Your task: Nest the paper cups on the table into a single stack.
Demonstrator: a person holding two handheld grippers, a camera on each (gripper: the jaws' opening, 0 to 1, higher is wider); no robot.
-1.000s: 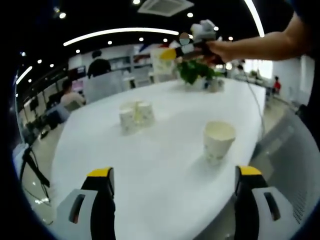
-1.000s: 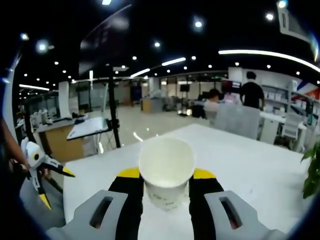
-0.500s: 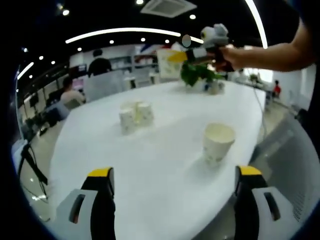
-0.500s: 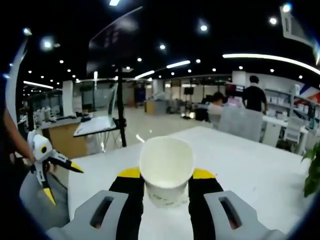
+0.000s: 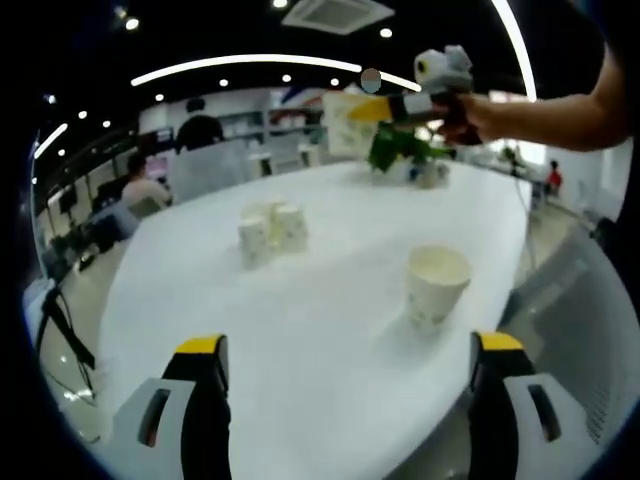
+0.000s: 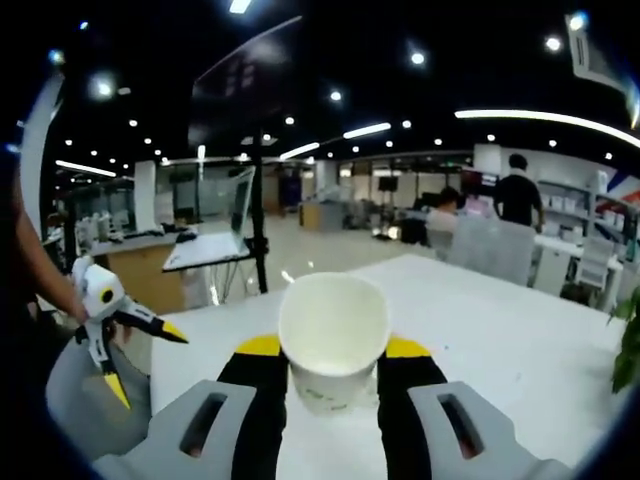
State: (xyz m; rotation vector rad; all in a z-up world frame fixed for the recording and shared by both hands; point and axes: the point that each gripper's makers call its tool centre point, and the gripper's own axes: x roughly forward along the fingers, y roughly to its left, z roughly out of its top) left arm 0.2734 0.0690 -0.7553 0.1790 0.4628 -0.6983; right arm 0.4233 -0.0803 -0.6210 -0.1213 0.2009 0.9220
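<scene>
The right tool (image 6: 333,365) is clamped on a white paper cup (image 6: 333,340), its two jaws pressing the cup's sides just below the rim, mouth toward the camera. In the left gripper view this same tool (image 5: 400,105) is lifted in the air above the far end of the white tabletop (image 5: 330,330), with the held cup (image 5: 343,122) at its tip and the person's forearm (image 5: 555,100) reaching in from the right.

The left tool (image 5: 350,365) has its jaws spread wide apart with nothing between them, low over the near edge of the tabletop. In the right gripper view it (image 6: 130,345) appears at the left, yellow tips parted, off the tabletop's edge.

One single cup (image 5: 436,288) stands upright, mouth up, near the right edge of the tabletop. A cluster of cups (image 5: 271,232) stands further back, toward the middle of the tabletop, well apart from the single cup; how many are in it cannot be told. A green plant (image 5: 398,148) sits at the far end of the tabletop, below the raised tool.
</scene>
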